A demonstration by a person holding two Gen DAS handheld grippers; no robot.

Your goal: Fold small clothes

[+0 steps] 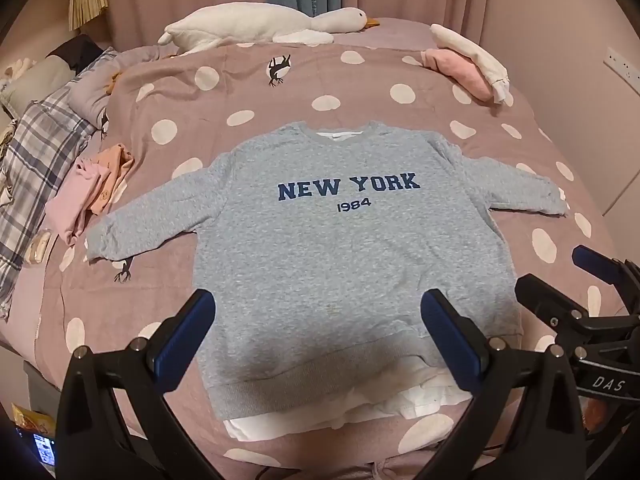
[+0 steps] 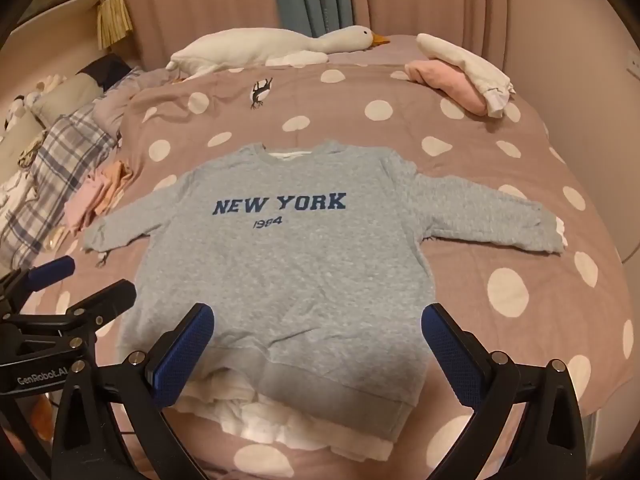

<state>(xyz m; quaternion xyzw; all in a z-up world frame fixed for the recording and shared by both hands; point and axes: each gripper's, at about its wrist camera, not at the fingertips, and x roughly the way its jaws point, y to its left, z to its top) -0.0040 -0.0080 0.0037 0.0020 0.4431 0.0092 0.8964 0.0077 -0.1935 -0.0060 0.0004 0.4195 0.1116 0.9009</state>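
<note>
The grey sweatshirt (image 1: pixel 340 248) lies flat with both sleeves spread on the bed (image 1: pixel 320 80), and bare cover rings it on every side; past the collar the cover runs open up to the plush goose (image 1: pixel 264 24) at the far edge. Beside the left sleeve a pile of pink and orange clothes (image 1: pixel 92 184) crowds the approach; the folded pink and white stack (image 1: pixel 468 64) sits well apart at the far right corner; the right sleeve's side is open.

Dim warm indoor light, soft shadows, strong fisheye edge distortion
</note>
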